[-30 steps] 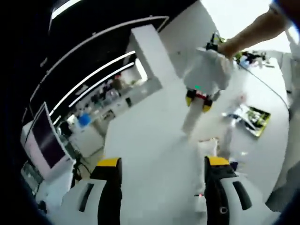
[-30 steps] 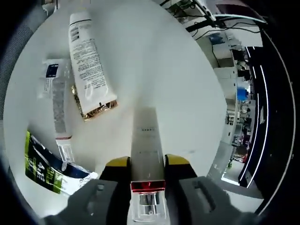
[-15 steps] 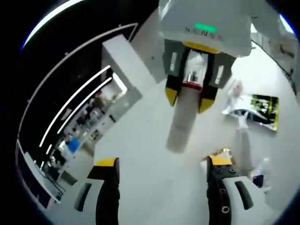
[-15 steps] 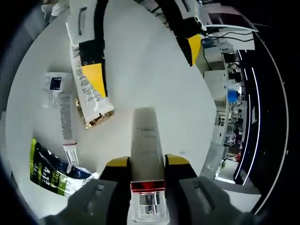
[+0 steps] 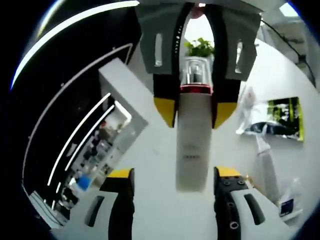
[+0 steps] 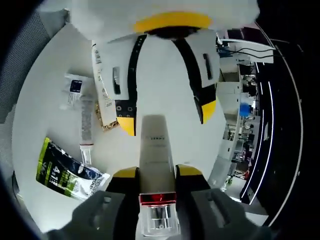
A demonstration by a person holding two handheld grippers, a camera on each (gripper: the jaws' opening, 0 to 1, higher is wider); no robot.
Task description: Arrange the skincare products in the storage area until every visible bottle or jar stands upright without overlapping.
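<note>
Between the left tongs (image 5: pixel 170 175), spread wide and empty, now hangs the white tube (image 6: pixel 155 150) clamped in the right tongs (image 6: pixel 156 172), brought close for a handover above the surface (image 6: pixel 165 65), other products lying beyond.

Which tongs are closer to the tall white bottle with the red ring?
The right tongs: they are shut on the white bottle near its red ring. The left tongs face it, open, jaws on either side of its far end, not gripping.
</note>
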